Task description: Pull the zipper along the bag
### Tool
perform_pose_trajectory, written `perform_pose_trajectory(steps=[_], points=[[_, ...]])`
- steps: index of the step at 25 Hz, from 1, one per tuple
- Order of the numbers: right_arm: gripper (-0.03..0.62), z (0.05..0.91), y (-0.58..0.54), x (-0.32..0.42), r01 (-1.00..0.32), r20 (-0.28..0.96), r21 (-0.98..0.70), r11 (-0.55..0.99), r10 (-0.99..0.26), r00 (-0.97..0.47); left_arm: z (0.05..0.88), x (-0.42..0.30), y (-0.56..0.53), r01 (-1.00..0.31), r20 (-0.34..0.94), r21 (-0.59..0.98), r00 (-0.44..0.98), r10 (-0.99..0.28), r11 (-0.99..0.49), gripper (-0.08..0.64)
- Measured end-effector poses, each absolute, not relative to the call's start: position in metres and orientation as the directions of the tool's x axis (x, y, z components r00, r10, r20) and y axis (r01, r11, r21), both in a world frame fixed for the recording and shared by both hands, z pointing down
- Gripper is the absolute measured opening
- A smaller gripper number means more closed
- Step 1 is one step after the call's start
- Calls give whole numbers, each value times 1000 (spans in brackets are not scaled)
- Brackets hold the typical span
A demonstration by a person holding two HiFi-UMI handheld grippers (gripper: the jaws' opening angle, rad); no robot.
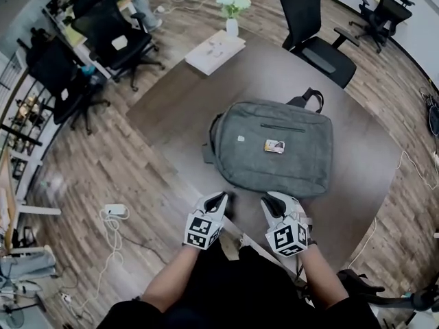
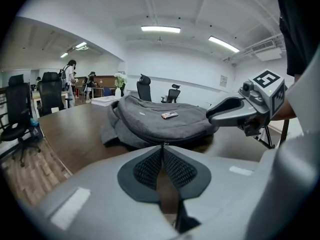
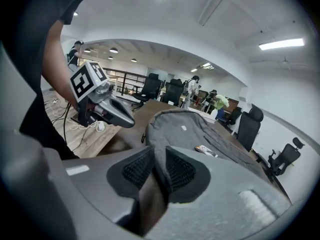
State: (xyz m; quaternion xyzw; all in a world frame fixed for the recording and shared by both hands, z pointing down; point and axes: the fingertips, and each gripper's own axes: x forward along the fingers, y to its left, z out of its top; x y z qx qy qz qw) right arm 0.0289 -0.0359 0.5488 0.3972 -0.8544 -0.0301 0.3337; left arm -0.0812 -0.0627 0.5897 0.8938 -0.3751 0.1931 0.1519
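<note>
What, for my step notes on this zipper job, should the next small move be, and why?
Probably ease the right gripper forward to the near edge of the grey bag. Both grippers hang short of it, touching nothing; the left gripper is shut, the right slightly open and empty. The zipper pull cannot be made out yet.

I can't read any words or numbers here. The small white patch on the grey backpack is too tiny, and so is the colored tag beside it.
</note>
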Motion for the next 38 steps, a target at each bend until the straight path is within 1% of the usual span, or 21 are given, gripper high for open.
perform_pose_trajectory(steps=[1, 3, 4, 5, 9, 12, 15, 16, 18, 20, 22, 26, 32, 35, 36, 38], points=[[99, 553, -36, 27, -640, 565, 319, 699, -683, -463, 593, -78, -65, -726, 466, 118, 643, -607, -678, 48], [126, 560, -36, 25, -609, 588, 337, 718, -665, -460, 598, -71, -67, -710, 483, 86, 643, -594, -699, 118], [127, 561, -36, 24, -599, 592, 347, 722, -664, -457, 602, -67, -67, -700, 493, 69, 644, -586, -711, 158], [127, 562, -36, 23, -594, 592, 354, 723, -665, -456, 605, -63, -68, -690, 505, 58, 644, -575, -721, 178], [127, 560, -37, 24, -592, 585, 367, 718, -673, -453, 618, -52, -72, -681, 543, 59, 636, -549, -730, 221], [127, 561, -38, 28, -588, 589, 376, 716, -674, -445, 621, -45, -76, -682, 553, 92, 641, -532, -726, 224], [127, 562, -40, 31, -581, 594, 392, 713, -679, -433, 622, -40, -80, -682, 565, 96, 637, -525, -725, 218], [127, 562, -41, 31, -582, 594, 390, 713, -678, -433, 622, -41, -82, -689, 568, 98, 631, -528, -718, 207], [127, 560, -45, 28, -594, 592, 366, 716, -672, -445, 621, -43, -85, -709, 570, 102, 617, -543, -698, 150], [138, 558, -49, 24, -600, 590, 353, 718, -669, -453, 618, -45, -85, -721, 568, 95, 606, -558, -687, 66], [138, 556, -53, 21, -595, 588, 361, 718, -671, -452, 617, -44, -83, -719, 568, 77, 601, -562, -691, 28], [138, 560, -56, 16, -550, 602, 403, 732, -664, -443, 614, -43, -79, -709, 579, 37, 590, -563, -705, 26], [150, 578, -55, 7, -397, 671, 485, 779, -623, -402, 607, -45, -79, -704, 597, -22, 560, -575, -710, 26], [191, 592, -57, 4, -328, 711, 501, 801, -597, -371, 608, -44, -78, -700, 603, -26, 559, -570, -713, 26], [214, 597, -58, 4, -304, 722, 512, 804, -594, -355, 607, -44, -78, -697, 604, -28, 559, -568, -716, 26], [230, 606, -61, 5, -253, 741, 535, 806, -591, -318, 604, -43, -78, -690, 603, -31, 565, -564, -723, 26]])
